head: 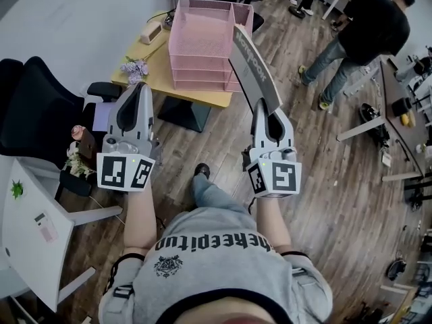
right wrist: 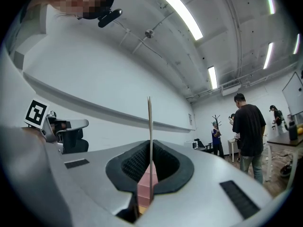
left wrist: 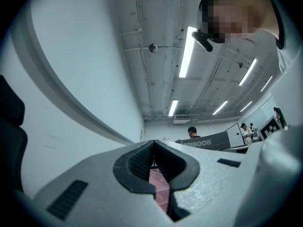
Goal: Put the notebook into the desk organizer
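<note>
Head view, nearest edge: grey sweatshirt [head: 216, 268], both forearms reaching out over the wooden floor [head: 317, 167]. Ahead on the left, the left gripper [head: 143, 86], jaws pressed together on nothing. In the left gripper view, the left gripper [left wrist: 152, 144] with tips meeting and a sliver of pink showing through the gap lower down. Ahead on the right, the right gripper [head: 264, 113], clamped on the near end of the notebook [head: 251, 63].

Grey cover, long axis running away from the person and leaning slightly left. Far end raised and overlapping the right edge of the desk organizer [head: 199, 42] in this view; not yet inside. Edge-on in the right gripper view: notebook [right wrist: 149, 122] as a thin upright line between the jaws of the right gripper [right wrist: 150, 145].

Near left, a white table [head: 27, 248]; beyond it, a black chair [head: 27, 106]. Open floor and the near edge of the yellow desk [head: 162, 79] between the person and the pink stacked trays. Purple flowers [head: 135, 67] on the desk, just left of the trays. Far right, well apart, a person in black [head: 374, 25].
</note>
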Motion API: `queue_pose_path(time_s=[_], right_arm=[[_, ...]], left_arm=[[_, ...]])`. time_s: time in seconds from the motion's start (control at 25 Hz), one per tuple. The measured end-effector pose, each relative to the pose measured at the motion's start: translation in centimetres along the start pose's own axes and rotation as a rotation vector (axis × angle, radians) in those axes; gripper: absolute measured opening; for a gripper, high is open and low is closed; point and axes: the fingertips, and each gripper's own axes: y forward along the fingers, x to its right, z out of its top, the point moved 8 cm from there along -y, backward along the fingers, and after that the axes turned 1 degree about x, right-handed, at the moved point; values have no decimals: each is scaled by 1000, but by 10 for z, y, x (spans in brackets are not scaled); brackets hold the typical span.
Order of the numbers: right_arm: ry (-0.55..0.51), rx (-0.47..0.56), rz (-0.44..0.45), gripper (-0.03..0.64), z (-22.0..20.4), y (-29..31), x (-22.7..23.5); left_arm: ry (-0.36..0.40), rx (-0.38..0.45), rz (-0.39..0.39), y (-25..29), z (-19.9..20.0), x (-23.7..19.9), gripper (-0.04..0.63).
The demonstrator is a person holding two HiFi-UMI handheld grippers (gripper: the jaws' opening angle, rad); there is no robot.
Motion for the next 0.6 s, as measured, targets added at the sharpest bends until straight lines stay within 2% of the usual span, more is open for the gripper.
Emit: queue_pose_path(time_s=[0.6], right_arm=[[-37,-18,5,9,-13,115,24]], left_arm=[[36,6,6,89,-13,-48,3]])
